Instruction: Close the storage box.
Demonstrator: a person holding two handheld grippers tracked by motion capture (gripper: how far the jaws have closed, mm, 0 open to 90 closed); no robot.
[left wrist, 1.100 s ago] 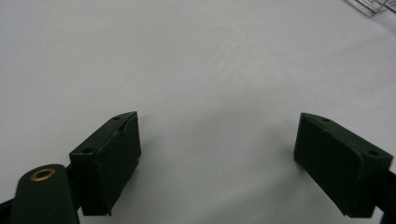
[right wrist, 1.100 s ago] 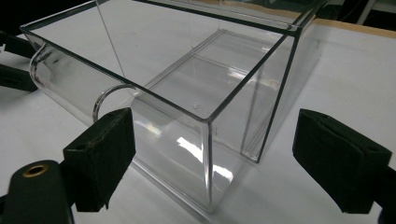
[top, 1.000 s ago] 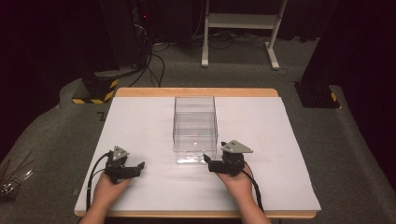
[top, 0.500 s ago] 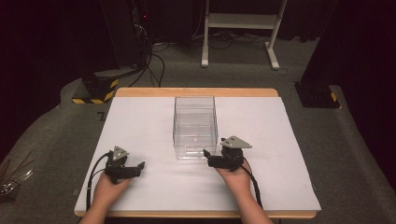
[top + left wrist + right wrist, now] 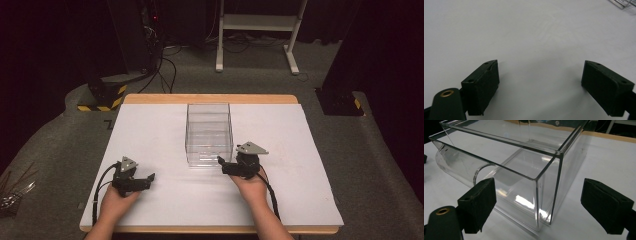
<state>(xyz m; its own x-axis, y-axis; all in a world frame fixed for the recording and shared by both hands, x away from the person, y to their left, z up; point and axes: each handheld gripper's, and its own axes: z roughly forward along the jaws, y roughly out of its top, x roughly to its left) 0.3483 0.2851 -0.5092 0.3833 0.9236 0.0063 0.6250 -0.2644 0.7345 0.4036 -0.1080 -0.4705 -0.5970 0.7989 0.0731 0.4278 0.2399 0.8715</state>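
A clear open-topped plastic box (image 5: pixel 209 134) stands at the middle of the white table (image 5: pixel 310 165). My right gripper (image 5: pixel 221 163) is open at the box's near right corner. In the right gripper view that corner of the box (image 5: pixel 544 195) stands between the two spread jaws of the right gripper (image 5: pixel 537 188), untouched. A clear rounded tube (image 5: pixel 456 167) runs along the box's near face. My left gripper (image 5: pixel 148 179) lies near the front left, open over bare table. Nothing sits between the jaws of the left gripper (image 5: pixel 540 68), and a corner of the box (image 5: pixel 622 3) shows far off.
The table has a wooden far edge (image 5: pixel 210 98). Beyond it on the grey floor are a yellow-and-black striped base (image 5: pixel 102 95), cables and a white stand (image 5: pixel 255 30). A dark block (image 5: pixel 340 102) sits off the table's far right corner.
My right gripper has moved a little forward, up to the box's near right corner. The left gripper and the box have stayed put.
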